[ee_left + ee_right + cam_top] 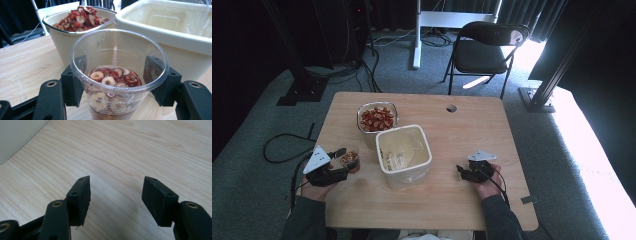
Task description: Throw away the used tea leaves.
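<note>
Plastic cup (117, 75), clear and thin-walled, sits clamped between the black jaws of my left gripper (343, 162) near the left edge of the wooden table (472, 130), just left of the big tub. I judge it light and flimsy: the wall would buckle under a harder squeeze, and its smooth surface could slip, so I would hold it on opposite sides below the rim, where the pads press now, and keep it upright. A shallow layer of dried red fruit slices (112, 76) with pale centres lies in its bottom, and most of the cup is unfilled. Behind it stands a cream bowl (62, 37) heaped with the same red slices. Just beside that is a large, square, off-white tub (404, 152), which seems to hold nothing but a crumpled clear liner. My right gripper (468, 171) rests low over bare wood to the right of the tub, its jaws spread wide with nothing between them.
</note>
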A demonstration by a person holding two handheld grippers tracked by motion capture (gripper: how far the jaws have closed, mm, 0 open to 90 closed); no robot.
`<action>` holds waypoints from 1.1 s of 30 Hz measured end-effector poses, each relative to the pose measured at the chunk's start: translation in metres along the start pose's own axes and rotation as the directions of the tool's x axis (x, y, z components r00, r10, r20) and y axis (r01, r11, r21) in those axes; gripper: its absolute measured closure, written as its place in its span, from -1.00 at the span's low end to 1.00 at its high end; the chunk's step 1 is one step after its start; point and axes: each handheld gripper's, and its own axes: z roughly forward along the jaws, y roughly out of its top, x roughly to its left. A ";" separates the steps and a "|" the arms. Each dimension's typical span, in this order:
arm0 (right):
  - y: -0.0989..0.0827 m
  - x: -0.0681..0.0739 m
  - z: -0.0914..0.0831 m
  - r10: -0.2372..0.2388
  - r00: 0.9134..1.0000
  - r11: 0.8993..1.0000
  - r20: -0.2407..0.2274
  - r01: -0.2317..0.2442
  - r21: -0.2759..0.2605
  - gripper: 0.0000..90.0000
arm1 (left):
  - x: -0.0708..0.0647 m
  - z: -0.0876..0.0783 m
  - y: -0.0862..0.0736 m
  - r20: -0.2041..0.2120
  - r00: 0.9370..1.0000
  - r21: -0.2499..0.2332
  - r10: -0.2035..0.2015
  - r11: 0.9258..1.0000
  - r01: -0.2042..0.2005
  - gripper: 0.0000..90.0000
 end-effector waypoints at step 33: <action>-0.010 -0.003 0.005 0.083 0.996 0.997 0.021 -0.083 0.006 -0.19 | 0.037 0.011 0.048 -0.044 0.999 -0.048 -0.012 0.999 0.010 -0.16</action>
